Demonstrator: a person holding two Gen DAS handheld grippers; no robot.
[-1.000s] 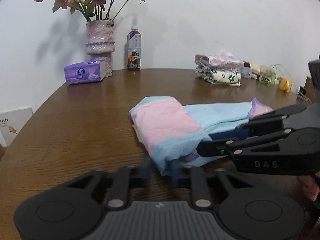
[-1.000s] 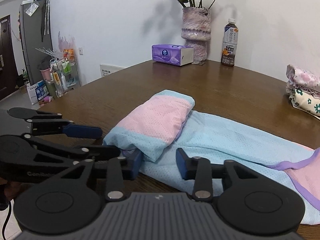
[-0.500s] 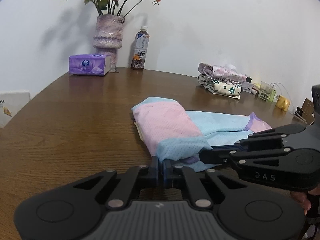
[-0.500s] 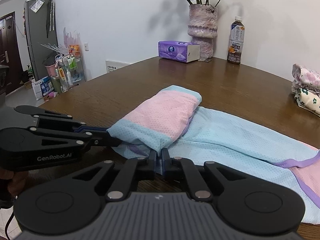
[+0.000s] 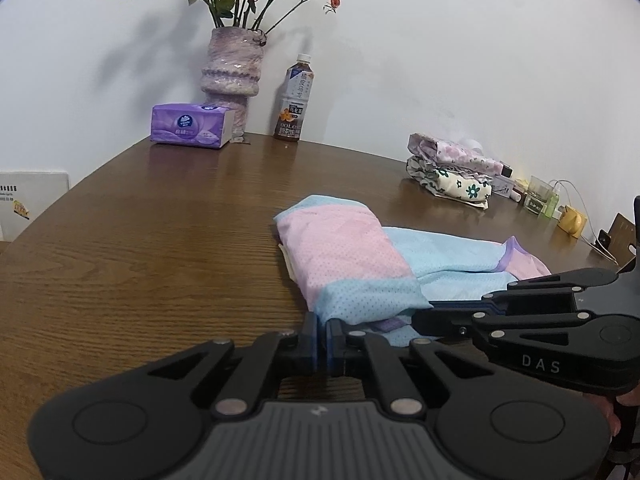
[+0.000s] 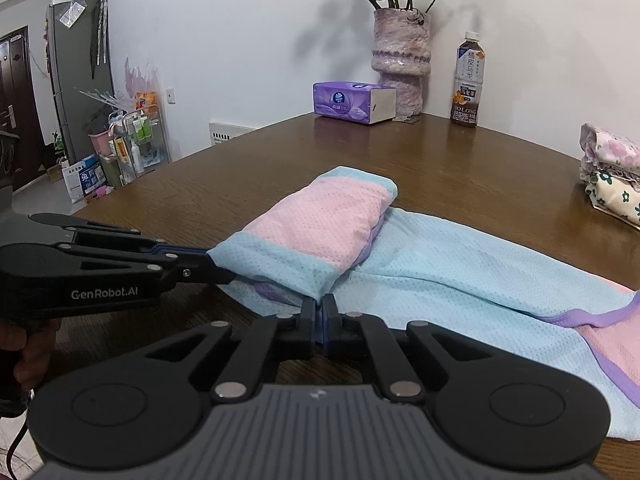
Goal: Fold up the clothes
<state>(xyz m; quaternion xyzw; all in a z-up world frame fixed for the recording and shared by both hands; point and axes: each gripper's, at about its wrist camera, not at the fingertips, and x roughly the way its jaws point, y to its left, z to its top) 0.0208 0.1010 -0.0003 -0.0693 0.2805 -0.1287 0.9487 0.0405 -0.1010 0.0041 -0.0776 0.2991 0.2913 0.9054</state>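
Garment [image 5: 352,276] corners — between both hand-held grippers' fingertips

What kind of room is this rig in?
Likely a home dining area: wooden table with a flower vase and tissue box, fridge and a cluttered rack by the wall.

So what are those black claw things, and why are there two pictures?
They are two grabbing tools, and a person holds one in each hand. Each tool has a camera looking along its jaws, so you get one picture from each. The left gripper and the right gripper are both shut, each pinching a near corner of the folded part of a pink and blue garment on the table. Further back stand a tissue box, a vase, a bottle and a folded pile.
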